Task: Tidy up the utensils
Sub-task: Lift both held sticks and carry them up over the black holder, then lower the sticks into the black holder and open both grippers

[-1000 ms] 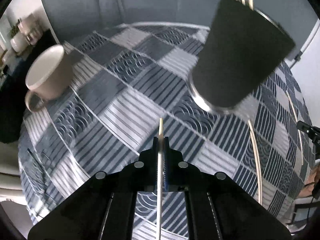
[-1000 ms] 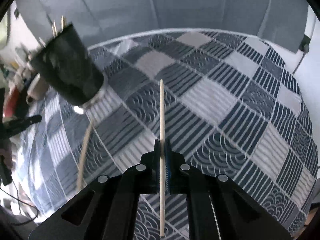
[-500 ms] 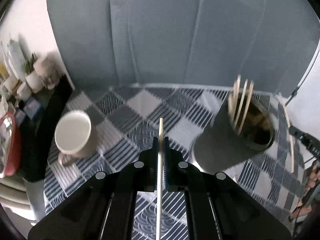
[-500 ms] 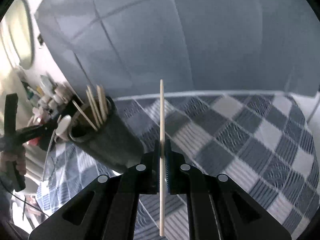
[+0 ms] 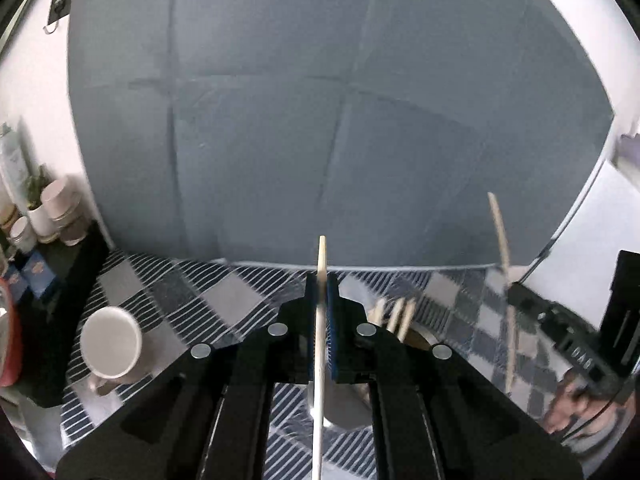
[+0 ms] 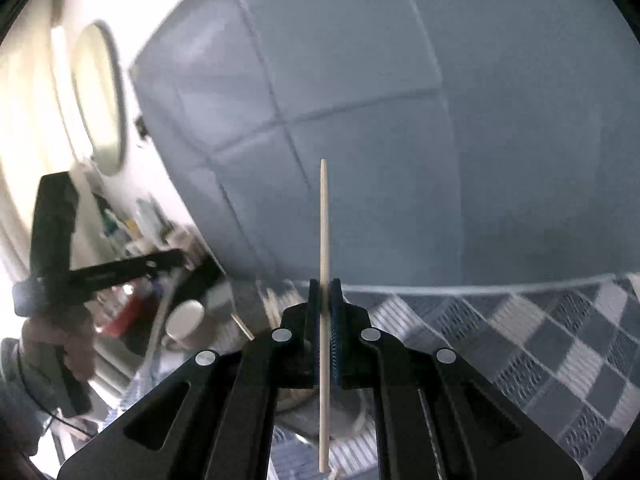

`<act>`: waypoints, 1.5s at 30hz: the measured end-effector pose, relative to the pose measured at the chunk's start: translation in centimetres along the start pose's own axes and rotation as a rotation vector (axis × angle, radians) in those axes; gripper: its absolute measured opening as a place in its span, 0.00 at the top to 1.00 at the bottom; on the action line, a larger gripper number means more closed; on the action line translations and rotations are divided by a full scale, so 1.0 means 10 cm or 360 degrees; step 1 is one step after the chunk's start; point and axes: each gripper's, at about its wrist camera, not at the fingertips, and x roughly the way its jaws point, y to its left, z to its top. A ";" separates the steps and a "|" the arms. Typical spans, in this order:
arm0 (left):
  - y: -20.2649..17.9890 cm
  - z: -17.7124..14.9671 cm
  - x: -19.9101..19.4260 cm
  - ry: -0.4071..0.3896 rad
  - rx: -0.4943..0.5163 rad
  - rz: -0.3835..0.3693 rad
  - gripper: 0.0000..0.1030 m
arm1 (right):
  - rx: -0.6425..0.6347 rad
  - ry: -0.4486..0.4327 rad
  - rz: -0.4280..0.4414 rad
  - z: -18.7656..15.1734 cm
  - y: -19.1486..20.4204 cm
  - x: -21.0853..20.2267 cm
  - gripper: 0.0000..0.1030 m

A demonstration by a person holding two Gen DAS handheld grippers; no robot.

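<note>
Your left gripper point(image 5: 320, 280) is closed on a wooden chopstick point(image 5: 321, 264); the stick stands upright between the two blue pads, and its tip shows a little above them. Your right gripper point(image 6: 325, 286) is also closed on a second chopstick point(image 6: 324, 220), which rises high above the pads and runs down between the black fingers.

In the left wrist view, the dark utensil cup point(image 5: 416, 336) stands on the bench just right of the gripper, mostly hidden behind its right finger. Several chopsticks in the cup point(image 5: 396, 312) lean out of its open top. A white mug point(image 5: 110, 346) stands on the left side of the bench, well apart from the cup; its mouth faces the camera, and what I can see of the inside looks empty. The bench carries a checked cloth point(image 5: 228, 300) in grey, white and dark blue.

At the far right of this view, your right gripper appears blurred with its chopstick. Behind the bench hangs a grey backdrop point(image 5: 320, 120).
</note>
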 end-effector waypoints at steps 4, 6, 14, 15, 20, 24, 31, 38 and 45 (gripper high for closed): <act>-0.18 0.09 0.02 -0.0051 0.0014 -0.0089 0.96 | -0.0001 -0.0057 0.0097 0.09 0.11 0.09 0.96; -0.24 0.15 0.04 -0.0079 0.0029 -0.0093 0.96 | 0.0008 -0.0066 0.0130 0.12 0.14 0.14 0.96; -0.36 0.36 0.07 -0.0322 0.0013 -0.0176 0.95 | 0.0109 -0.0066 0.0233 0.12 0.09 0.41 0.96; -0.35 0.36 0.07 -0.0344 0.0007 -0.0194 0.95 | 0.0115 -0.0080 0.0241 0.10 0.08 0.43 0.96; -0.34 0.29 0.09 -0.0488 -0.0027 -0.0337 0.95 | 0.0101 -0.0159 0.0320 -0.04 0.09 0.51 0.96; -0.39 0.07 0.07 -0.0652 0.0040 -0.0340 0.95 | 0.0097 -0.0201 0.0342 -0.17 0.10 0.58 0.96; -0.35 -0.27 0.26 -0.0634 0.0056 -0.0321 0.95 | 0.0114 -0.0191 0.0283 -0.38 0.02 0.66 0.95; -0.22 -0.45 0.34 -0.0606 0.0015 -0.0307 0.95 | 0.0061 -0.0180 0.0259 -0.48 0.06 0.60 0.95; -0.18 -0.61 0.31 -0.0562 0.0033 -0.0318 0.95 | 0.0019 -0.0161 0.0216 -0.59 0.11 0.48 0.93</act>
